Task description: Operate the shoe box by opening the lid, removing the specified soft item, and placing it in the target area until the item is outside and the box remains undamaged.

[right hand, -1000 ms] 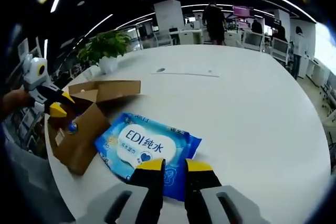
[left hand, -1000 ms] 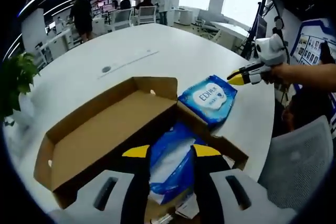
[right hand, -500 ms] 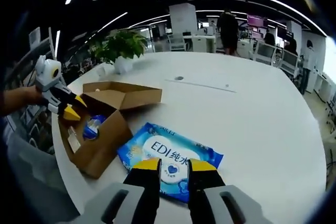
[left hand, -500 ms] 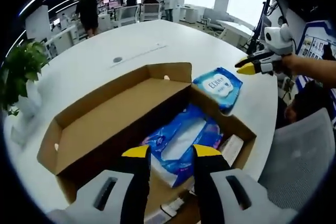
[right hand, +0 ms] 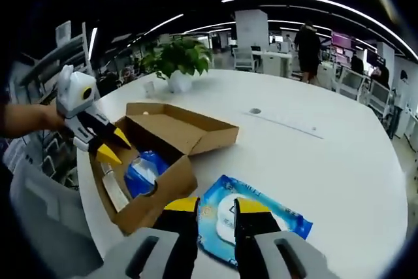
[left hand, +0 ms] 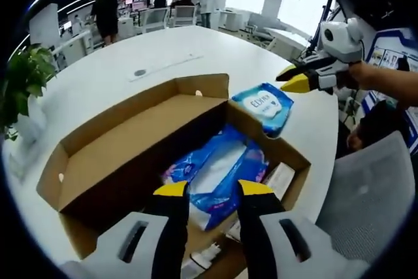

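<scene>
Nearest us, our left gripper (left hand: 213,189) hangs over the open shoe box (left hand: 124,155), jaws slightly apart and clamped on nothing, with a blue soft pack (left hand: 219,173) still lying in the box directly ahead, its long axis running away between the tips. Our right gripper (right hand: 216,205), jaws narrowly apart and empty, hovers above the wipes pack (right hand: 261,217) already out on the white table (right hand: 339,174), just beside the box. We judge the left nearer the pack inside.

Open box (left hand: 137,148), perhaps crowded inside.
</scene>
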Tool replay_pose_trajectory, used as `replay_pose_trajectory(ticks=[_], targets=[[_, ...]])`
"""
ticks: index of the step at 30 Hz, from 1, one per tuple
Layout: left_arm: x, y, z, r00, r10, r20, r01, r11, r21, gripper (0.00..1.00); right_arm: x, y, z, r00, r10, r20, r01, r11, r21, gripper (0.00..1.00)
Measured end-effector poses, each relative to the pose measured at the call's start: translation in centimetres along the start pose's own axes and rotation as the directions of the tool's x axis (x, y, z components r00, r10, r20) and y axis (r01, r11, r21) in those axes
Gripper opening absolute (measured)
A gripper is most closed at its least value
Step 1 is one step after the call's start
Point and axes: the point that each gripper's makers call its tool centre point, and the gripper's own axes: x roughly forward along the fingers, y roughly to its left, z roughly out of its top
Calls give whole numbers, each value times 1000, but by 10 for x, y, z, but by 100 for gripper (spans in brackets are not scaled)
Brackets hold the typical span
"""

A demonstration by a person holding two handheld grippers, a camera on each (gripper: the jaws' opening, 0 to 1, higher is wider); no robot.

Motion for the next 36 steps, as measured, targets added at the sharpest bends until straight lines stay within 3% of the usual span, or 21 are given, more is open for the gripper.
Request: replay_pose_trajectory(ticks=[7, 17, 27, 36], targets=[[3, -6, 2, 999, -34, 8, 34, 999, 21, 25, 16, 30, 12, 998, 65, 0, -65, 995, -71, 17], [19, -14, -1, 997, -74, -29, 76, 996, 54, 22, 34, 64, 24, 989, 148, -20, -149, 973, -174, 16], [27, -15, -1, 995, -84, -56, 89, 992, 94, 18, 53, 81, 27, 982, 180, -63, -190, 947, -261, 15], [34, -15, -7, 992, -99, -78, 108, 987, 115, 15, 71, 89, 18, 976, 184, -119, -213, 926, -313, 14]])
